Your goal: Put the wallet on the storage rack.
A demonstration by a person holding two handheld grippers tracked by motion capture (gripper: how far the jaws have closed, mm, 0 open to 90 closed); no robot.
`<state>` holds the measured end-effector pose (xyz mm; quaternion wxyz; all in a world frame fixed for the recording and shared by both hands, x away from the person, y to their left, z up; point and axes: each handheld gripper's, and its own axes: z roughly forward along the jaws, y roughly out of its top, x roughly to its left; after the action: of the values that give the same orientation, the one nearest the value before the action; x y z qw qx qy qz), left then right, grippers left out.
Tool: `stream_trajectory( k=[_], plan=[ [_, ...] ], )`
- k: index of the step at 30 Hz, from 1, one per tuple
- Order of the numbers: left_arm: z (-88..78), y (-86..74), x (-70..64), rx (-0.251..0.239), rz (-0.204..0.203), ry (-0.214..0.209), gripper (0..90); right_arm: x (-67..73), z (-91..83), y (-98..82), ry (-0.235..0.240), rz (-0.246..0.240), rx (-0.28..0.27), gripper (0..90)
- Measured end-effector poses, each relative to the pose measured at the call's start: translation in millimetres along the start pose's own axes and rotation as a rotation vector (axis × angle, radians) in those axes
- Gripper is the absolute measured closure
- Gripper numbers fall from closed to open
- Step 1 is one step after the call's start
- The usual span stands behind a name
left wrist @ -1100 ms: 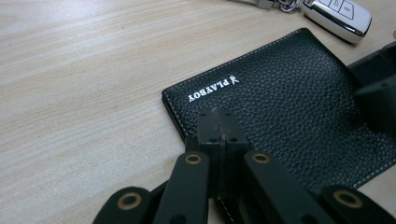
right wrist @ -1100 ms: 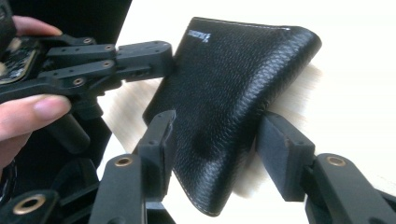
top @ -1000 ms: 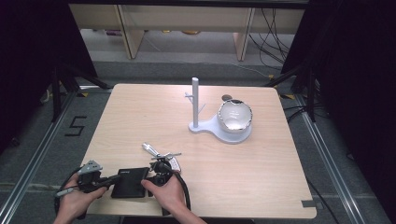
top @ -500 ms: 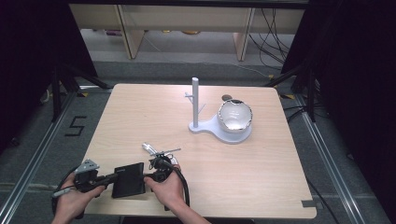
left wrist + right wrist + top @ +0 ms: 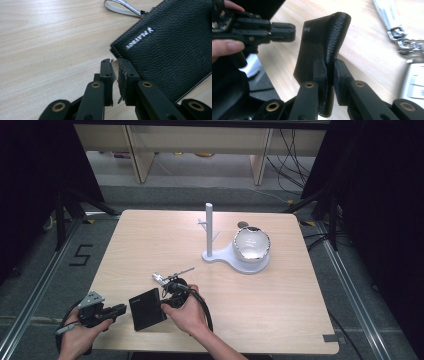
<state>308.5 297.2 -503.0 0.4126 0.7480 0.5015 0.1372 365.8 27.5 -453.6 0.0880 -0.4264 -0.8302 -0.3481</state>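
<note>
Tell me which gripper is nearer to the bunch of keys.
Right. The right gripper is clamped on the black wallet just below the bunch of keys; the left gripper sits at the wallet's far edge, jaws just off it.

The black pebble-grained leather wallet point(image 5: 172, 50) looks matt, with silvery stamped lettering. The pale wood-grain worktop point(image 5: 280, 290) has a smooth, faint sheen. The bunch of metal keys point(image 5: 397, 32) shines. The matt black plastic left gripper point(image 5: 115, 75) carries brass-coloured rivets.
</note>
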Motion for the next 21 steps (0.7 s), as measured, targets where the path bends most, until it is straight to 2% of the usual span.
stream_trajectory(
  k=[1, 3, 5, 6, 7, 8, 9, 10, 16, 21],
  plan=[
    [0.6, -0.1, 0.9, -0.015, 0.003, -0.005, 80.7, -0.6, -2.8, 2.1, -0.008, -0.022, 0.012, 82.7],
    [1.3, -0.1, 0.7, -0.024, -0.005, -0.005, 80.0, -1.1, -6.5, 3.9, -0.021, -0.025, 0.032, 82.6],
    [2.0, 0.9, 0.5, -0.047, 0.022, -0.011, 77.8, -1.8, -16.1, 9.5, -0.046, -0.086, 0.075, 82.6],
    [1.8, 1.7, -0.2, -0.048, 0.026, -0.008, 77.8, -1.8, -16.1, 9.5, -0.046, -0.086, 0.075, 82.6],
    [3.0, 2.9, -1.8, -0.058, 0.033, -0.019, 78.4, -1.6, -22.5, 12.7, -0.072, -0.12, 0.109, 82.6],
    [3.0, 2.9, -1.8, -0.058, 0.033, -0.019, 78.6, -1.6, -22.5, 12.7, -0.072, -0.12, 0.109, 82.6],
    [3.9, 3.3, -3.4, -0.063, 0.029, -0.021, 78.8, -2.7, -29.0, 16.0, -0.09, -0.159, 0.145, 82.6],
    [4.3, 3.7, -3.8, -0.06, 0.037, -0.023, 78.8, -2.7, -29.0, 16.0, -0.09, -0.159, 0.145, 82.6],
    [9.4, 3.4, -6.7, -0.066, 0.042, -0.042, 78.4, -9.2, -47.2, 23.6, -0.152, -0.256, 0.225, 82.4],
    [15.4, 1.9, -8.8, -0.067, 0.059, -0.054, 78.0, -13.5, -61.8, 27.6, -0.2, -0.3, 0.278, 82.3]
  ],
)
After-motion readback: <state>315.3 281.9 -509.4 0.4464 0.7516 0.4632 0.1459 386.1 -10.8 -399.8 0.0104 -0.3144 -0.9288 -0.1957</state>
